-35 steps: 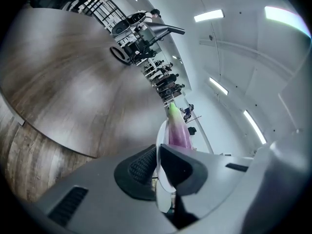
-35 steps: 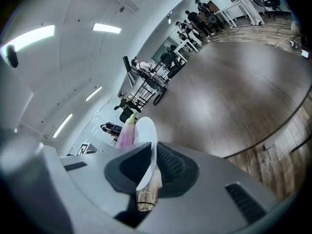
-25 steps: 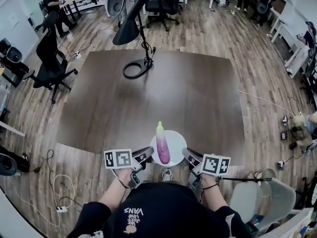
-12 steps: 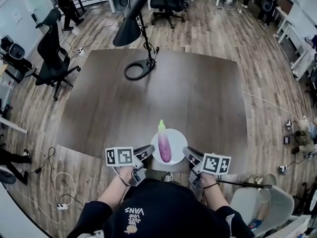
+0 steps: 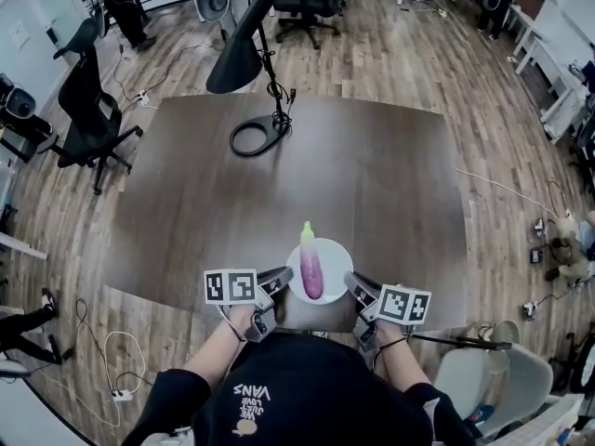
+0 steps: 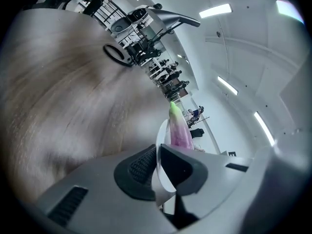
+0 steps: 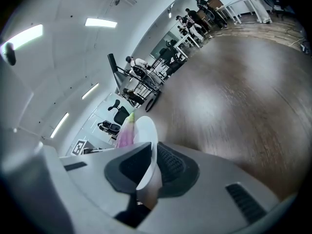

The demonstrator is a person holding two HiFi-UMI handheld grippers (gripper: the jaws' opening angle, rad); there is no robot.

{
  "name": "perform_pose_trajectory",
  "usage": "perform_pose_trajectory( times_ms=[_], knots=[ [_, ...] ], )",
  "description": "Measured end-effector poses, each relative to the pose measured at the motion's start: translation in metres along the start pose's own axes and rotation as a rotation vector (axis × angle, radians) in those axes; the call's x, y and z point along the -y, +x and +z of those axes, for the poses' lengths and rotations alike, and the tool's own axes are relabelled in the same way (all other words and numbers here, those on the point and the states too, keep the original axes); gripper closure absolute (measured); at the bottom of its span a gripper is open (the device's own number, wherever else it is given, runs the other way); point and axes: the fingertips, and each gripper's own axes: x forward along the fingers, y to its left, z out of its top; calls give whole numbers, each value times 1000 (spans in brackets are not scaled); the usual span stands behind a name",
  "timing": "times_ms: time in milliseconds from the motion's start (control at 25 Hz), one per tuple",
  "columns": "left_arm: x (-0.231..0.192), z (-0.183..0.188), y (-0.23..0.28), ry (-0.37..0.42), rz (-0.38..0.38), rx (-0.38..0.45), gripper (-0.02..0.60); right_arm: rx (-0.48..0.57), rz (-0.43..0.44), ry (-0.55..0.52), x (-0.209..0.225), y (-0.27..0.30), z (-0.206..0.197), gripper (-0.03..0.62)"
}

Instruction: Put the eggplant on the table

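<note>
**A:** Is there any writing to read?

**B:** The person's black shirt (image 5: 297, 388) has white print, seen upside down. Only "VANS" is legible. Each of the tongs carries a cube with black-and-white square markers and no words.

**A:** Where is the eggplant?

**B:** The eggplant (image 5: 310, 269) is purple, fading to a pale green tip. It lies on a white plate (image 5: 336, 252) midway between the two tongs, with the green tip pointing away from them.

**A:** And the tongs?

**B:** The left tongs (image 5: 281, 284) are clamped on the plate's left rim and the right tongs (image 5: 354, 286) on its right rim. Each gripper view shows the thin white edge pinched between dark ribbed pads.

**A:** What else is around?

**B:** The plate is at the near edge of a dark wooden tabletop (image 5: 372, 184). I cannot tell whether it touches the tabletop. Well beyond the tongs, on the far side of the tabletop, stands a black desk lamp (image 5: 238, 59) with a ring base. A black office chair (image 5: 88, 110) stands on the wood floor, far off to the side of the left tongs.
</note>
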Motion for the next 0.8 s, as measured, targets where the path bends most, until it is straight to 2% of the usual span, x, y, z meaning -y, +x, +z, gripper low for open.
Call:
perform_pose_trajectory(
  times_ms=[320,800],
  knots=[
    [-24,15,19,17,30,-44,548,0,-37,-5,18,25,6,551],
    [-54,22,46,-1,97,-106,545,-32,-87,6,48,51,10,551]
  ],
)
